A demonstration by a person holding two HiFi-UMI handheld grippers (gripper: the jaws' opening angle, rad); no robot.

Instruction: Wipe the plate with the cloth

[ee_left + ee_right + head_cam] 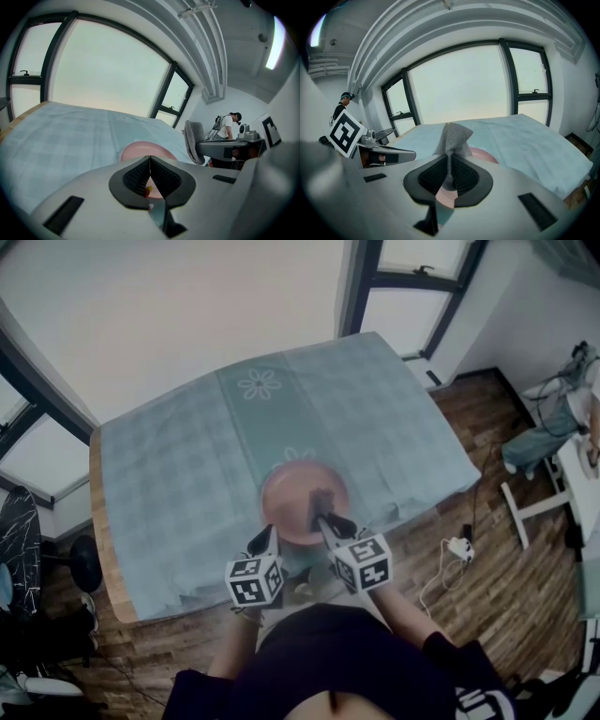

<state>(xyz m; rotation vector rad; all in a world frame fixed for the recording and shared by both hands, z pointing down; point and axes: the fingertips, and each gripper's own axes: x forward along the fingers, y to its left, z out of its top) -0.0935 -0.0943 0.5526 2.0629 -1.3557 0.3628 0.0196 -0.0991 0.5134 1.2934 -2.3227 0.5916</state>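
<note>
— What do we have around us?

— A table point(101, 531) under a blue-green checked tablecloth point(178, 474) fills the middle of the head view. Its bare wooden edge shows at the left. Wooden floor point(497, 568) lies at the lower right, with a white power strip point(459, 547) and its cable on it. Windows point(412, 277) run along the top edge.

— And our arms?

— Both forearms enter from the bottom of the frame, close together. The two grippers point up the frame and slant down at the table, side by side. Their marker cubes point(253, 579) sit just beside each other at lower centre.

— How do we read the left gripper point(150, 161)?

— Its jaws are pressed together and grip nothing. In the head view its tip sits at the plate's lower-left rim, and we cannot tell whether it touches.

— The right gripper point(449, 161)?

— It is clamped on the cloth point(452, 136), a grey mesh rag that stands bunched above the jaws in the right gripper view.

— Where is the plate point(286, 493)?

— It is pink and round, on the tablecloth close to the table's near edge, just below the frame's centre. The cloth is over its right half, but we cannot judge whether they touch.

— Anything else?

— In the left gripper view a person point(229, 125) stands in the background at the right.
</note>
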